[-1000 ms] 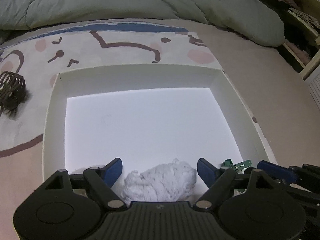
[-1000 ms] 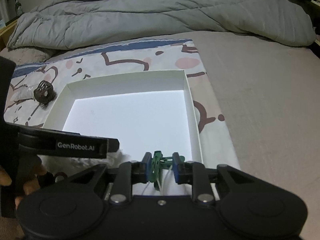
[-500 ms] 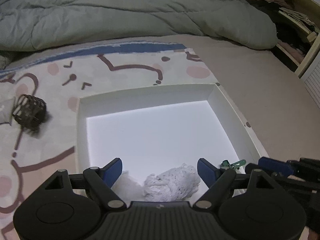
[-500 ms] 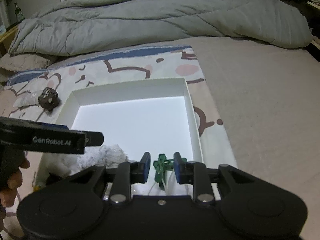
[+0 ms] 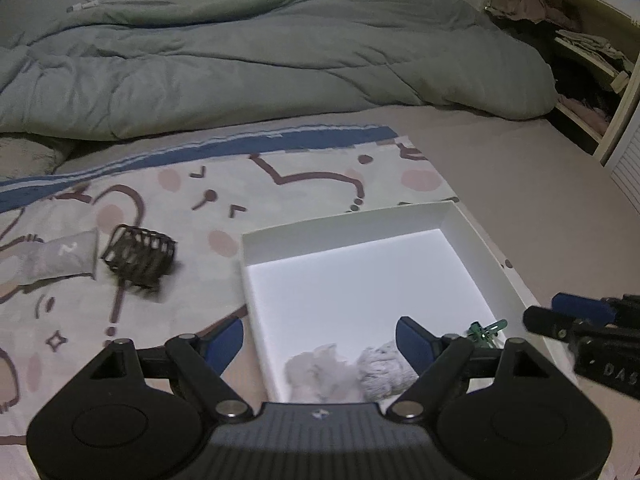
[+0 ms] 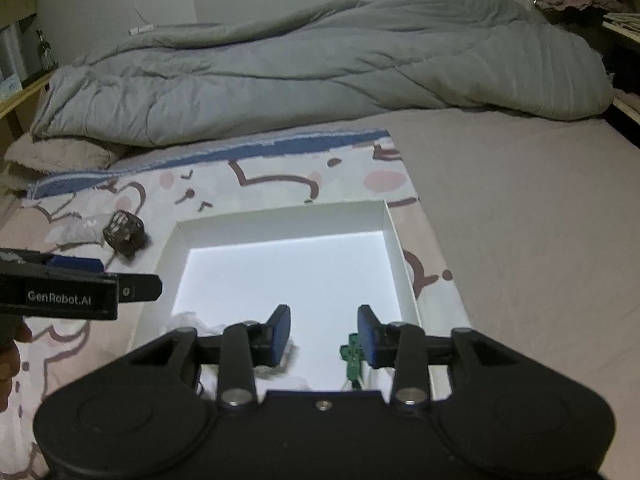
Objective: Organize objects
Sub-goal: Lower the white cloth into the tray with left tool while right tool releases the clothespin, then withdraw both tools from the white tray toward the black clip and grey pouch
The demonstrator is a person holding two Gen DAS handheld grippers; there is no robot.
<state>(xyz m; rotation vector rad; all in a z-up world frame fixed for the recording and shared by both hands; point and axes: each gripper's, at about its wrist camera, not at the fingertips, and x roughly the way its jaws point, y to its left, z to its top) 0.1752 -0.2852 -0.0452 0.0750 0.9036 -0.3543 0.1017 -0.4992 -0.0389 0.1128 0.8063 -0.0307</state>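
A white open box (image 5: 452,220) (image 6: 394,240) lies on the patterned blanket. Inside, at its near edge, lie a crumpled white cloth (image 5: 380,368) (image 6: 192,320) and a green clip (image 5: 486,330) (image 6: 352,354). My left gripper (image 5: 320,340) is open and empty above the box's near left corner. My right gripper (image 6: 324,330) is open over the box's near edge; the green clip lies just beside its right finger, free. A dark wire basket (image 5: 138,258) (image 6: 124,234) lies left of the box, next to a small grey pouch (image 5: 48,258) (image 6: 78,230).
A grey duvet (image 5: 260,68) (image 6: 320,64) is bunched across the far side of the bed. Bare beige sheet (image 6: 520,220) spreads to the right of the box. Shelves with clothes (image 5: 580,60) stand at the far right.
My right gripper has opened and let go of the green clip, which now lies in the box. Both grippers have pulled back and up; the left has swung left.
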